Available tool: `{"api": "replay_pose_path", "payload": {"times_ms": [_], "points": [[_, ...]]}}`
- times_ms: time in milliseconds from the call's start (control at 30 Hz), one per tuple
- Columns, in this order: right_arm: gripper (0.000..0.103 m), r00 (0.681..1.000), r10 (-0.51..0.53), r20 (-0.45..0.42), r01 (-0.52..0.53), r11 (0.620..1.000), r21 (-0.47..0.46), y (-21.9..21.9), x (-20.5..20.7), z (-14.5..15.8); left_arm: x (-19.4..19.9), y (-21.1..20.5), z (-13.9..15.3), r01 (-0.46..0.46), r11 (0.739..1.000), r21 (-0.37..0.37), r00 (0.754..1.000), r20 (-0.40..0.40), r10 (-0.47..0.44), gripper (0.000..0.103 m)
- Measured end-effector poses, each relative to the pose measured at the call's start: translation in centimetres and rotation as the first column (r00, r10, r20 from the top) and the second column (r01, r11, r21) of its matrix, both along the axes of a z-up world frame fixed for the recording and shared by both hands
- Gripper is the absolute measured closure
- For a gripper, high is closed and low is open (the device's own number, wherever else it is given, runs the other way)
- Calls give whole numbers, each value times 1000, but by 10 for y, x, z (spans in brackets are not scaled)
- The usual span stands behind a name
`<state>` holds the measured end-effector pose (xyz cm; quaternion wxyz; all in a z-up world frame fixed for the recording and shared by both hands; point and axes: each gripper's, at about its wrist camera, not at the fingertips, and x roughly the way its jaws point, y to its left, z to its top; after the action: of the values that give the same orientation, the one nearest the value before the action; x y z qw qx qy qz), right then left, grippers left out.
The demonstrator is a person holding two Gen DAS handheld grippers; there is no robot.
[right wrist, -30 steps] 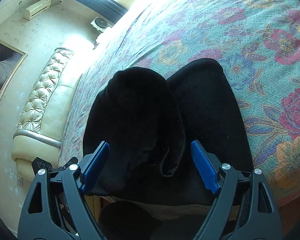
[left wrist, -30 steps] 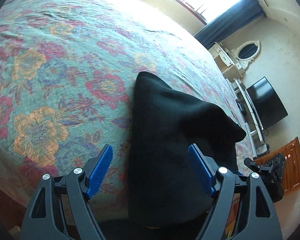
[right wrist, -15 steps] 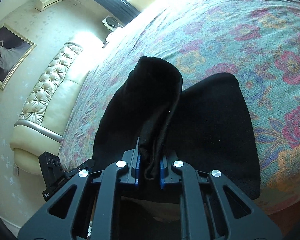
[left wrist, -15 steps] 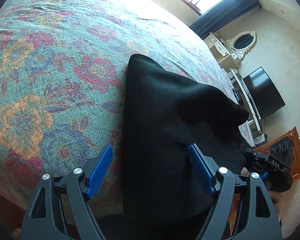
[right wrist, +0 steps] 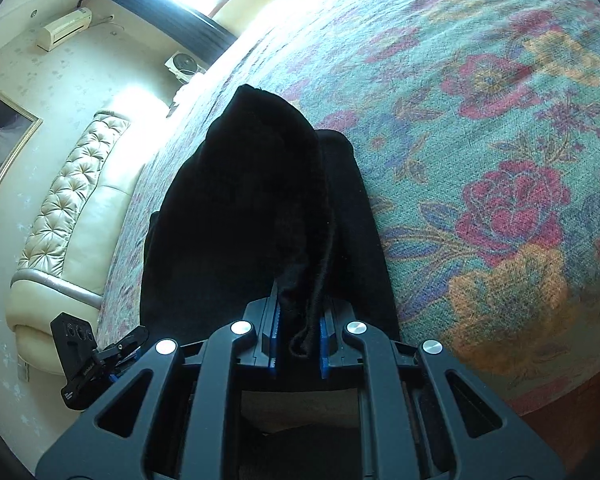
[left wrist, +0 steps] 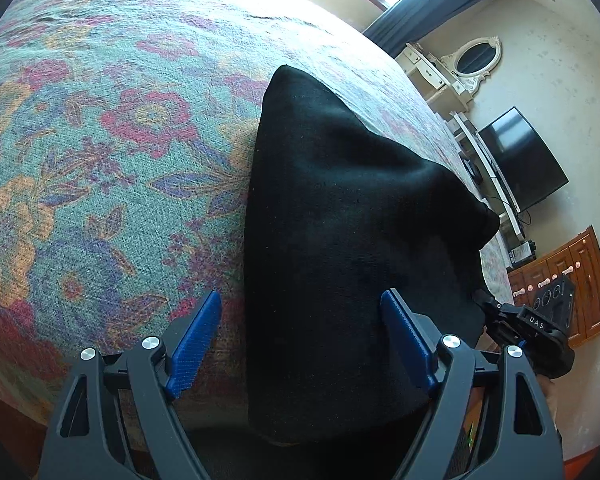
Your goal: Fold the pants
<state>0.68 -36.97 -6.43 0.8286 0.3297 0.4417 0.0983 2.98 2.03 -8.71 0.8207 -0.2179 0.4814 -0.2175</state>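
Observation:
Black pants (left wrist: 340,240) lie on a floral bedspread (left wrist: 100,160), hanging over the near bed edge. In the left wrist view my left gripper (left wrist: 304,344) is open, its blue pads on either side of the pants' left edge, holding nothing. In the right wrist view my right gripper (right wrist: 299,336) is shut on a bunched fold of the pants (right wrist: 268,184) and lifts it above the flat layer beneath. The right gripper's body also shows at the right of the left wrist view (left wrist: 540,328), and the left gripper's body at the lower left of the right wrist view (right wrist: 88,356).
The floral bedspread (right wrist: 500,160) stretches far beyond the pants. A cream tufted headboard (right wrist: 68,208) stands to the left. A TV (left wrist: 520,160), a white dresser with oval mirror (left wrist: 476,56) and a wooden cabinet (left wrist: 572,280) stand along the wall on the right.
My right gripper closed on a fold of the pants and has raised it, stretching the cloth upward. My left gripper stayed open and shifted slightly over the pants' left edge.

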Motion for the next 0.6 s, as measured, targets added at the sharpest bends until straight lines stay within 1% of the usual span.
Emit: {"api": "replay_pose_path", "payload": {"times_ms": [67,233,400,600], "points": [[90,1000,-1,4,1,1000,19,-3,-1,-3,0,-1,-2,2,1000,0,1000,2,-2,22],[89,1000,-6,13,5,999,31,-7,-6,-4,2,-1,-2,14,1000,-6,1000,4,-14,21],[86,1000,-11,9,11,1000,-4,-11,-12,1,5,-4,0,16,1000,-5,1000,5,-16,21],[85,1000,-21,-1,21,1000,0,-16,-18,-1,4,-1,-3,20,1000,-2,1000,7,-20,21]]}}
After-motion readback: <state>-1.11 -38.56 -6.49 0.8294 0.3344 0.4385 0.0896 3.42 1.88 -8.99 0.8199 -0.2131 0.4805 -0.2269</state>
